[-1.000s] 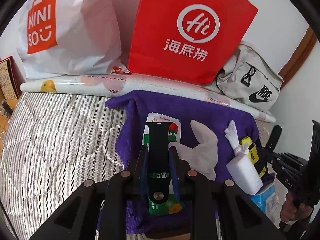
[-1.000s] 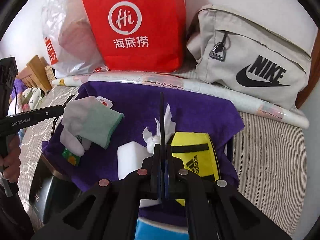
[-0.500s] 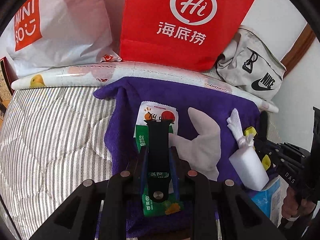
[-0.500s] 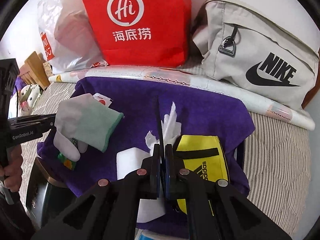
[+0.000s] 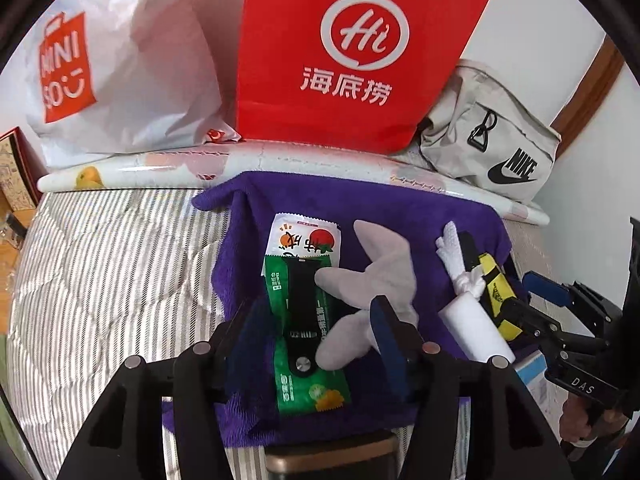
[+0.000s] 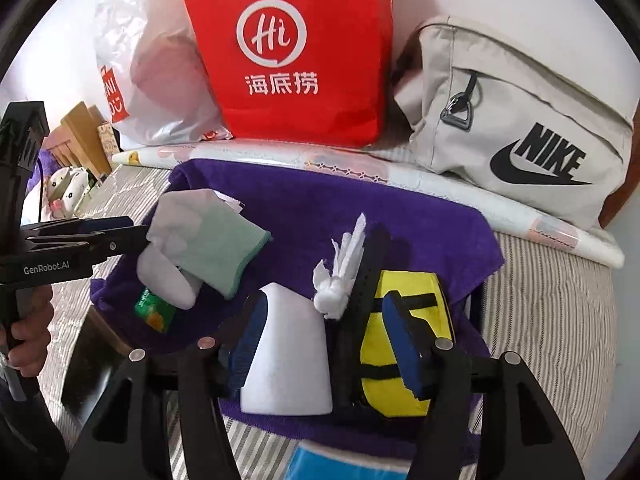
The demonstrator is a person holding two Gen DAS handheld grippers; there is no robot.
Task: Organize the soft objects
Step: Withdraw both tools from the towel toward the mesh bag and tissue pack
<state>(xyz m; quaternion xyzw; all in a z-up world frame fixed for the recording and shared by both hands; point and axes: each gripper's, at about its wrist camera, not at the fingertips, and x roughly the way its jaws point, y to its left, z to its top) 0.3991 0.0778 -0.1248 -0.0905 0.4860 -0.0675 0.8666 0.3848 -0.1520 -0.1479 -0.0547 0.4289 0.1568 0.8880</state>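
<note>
Fingers on both grippers have just been opening: left gripper standing apart around black strap on snack packet, beside grey glove; right gripper spreading past white sponge, all resting on purple towel. Nothing being pinched. Yellow pouch partly hidden; towel's near edge cut off.

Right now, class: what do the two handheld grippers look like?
Both are black, angular frames with silver screws and blue pads on the fingers. The left gripper bears white "GenRobot.AI" lettering; the right gripper bears "DAS". A dark sleeve shows beneath the left one.
</note>
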